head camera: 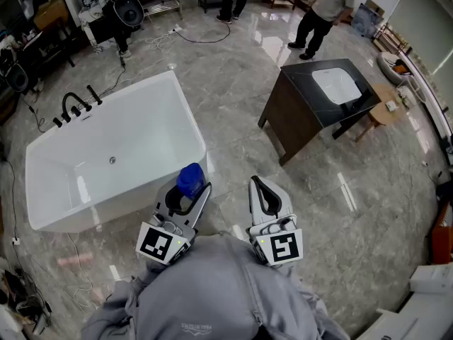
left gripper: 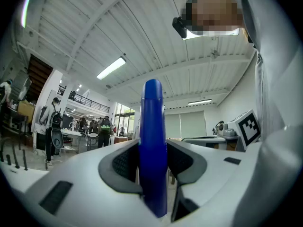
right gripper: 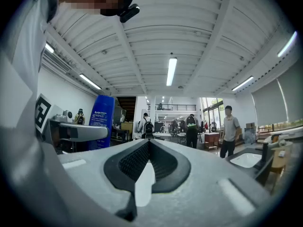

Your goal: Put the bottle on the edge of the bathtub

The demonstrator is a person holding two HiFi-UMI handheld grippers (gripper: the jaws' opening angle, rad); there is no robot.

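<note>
My left gripper (head camera: 192,192) is shut on a blue bottle (head camera: 190,179), held upright close to my body. In the left gripper view the blue bottle (left gripper: 152,145) stands between the two dark pads, which press its sides, and my left gripper (left gripper: 152,162) points level across the room. The white bathtub (head camera: 49,217) stands on the floor ahead and to the left, its near corner just beyond the bottle. My right gripper (head camera: 260,188) hovers beside the left one, jaws together with nothing between them. In the right gripper view my right gripper (right gripper: 148,160) is shut, and the blue bottle (right gripper: 101,122) shows at the left.
A black tap set (head camera: 74,105) stands on the tub's far left rim. A dark vanity with a white basin (head camera: 333,94) stands to the right. Two people (head camera: 322,9) stand at the far side. Cables (head camera: 198,34) lie on the marble floor; clutter lines the left wall.
</note>
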